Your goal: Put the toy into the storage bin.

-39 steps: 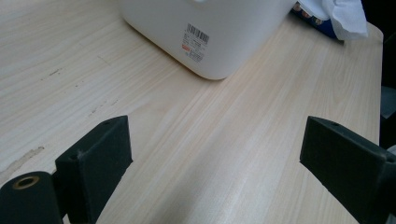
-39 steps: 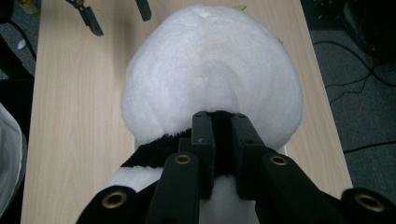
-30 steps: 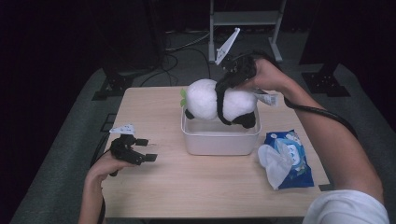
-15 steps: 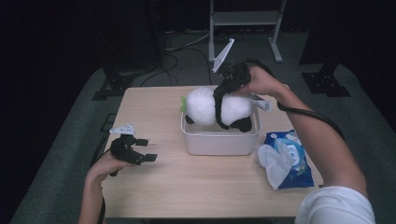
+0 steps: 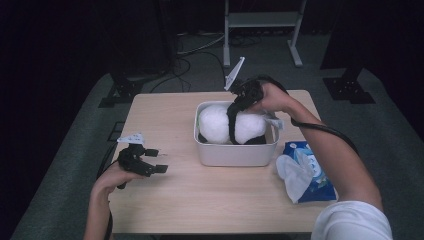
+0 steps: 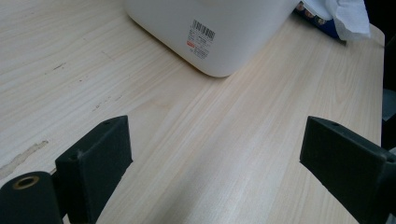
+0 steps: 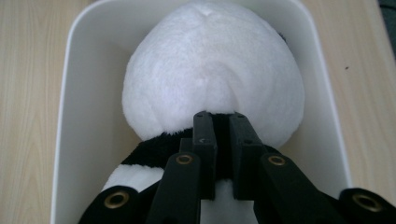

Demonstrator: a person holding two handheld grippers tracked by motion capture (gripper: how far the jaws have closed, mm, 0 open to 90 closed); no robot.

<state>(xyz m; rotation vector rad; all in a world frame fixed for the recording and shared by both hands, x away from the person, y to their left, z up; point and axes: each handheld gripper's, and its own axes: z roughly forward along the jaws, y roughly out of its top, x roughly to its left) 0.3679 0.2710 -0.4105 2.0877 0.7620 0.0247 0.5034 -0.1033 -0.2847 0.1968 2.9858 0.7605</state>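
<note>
Most of the job looks done: the right gripper [image 7: 219, 116], pinched tight on the plush panda [image 5: 232, 123], has it inside the white bin [image 5: 235, 154]; release remains. The left gripper [image 6: 215, 154] waits wide open, holding nothing, over the surface [image 5: 200, 195].

High cam looks down on the whole desk [image 5: 165, 210]; finger cams sit close, low; all share the white tub [image 5: 235, 152].

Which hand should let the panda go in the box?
Right. The right gripper is pinching the plush panda inside the white bin. The left gripper rests open, apart from the bin.
</note>
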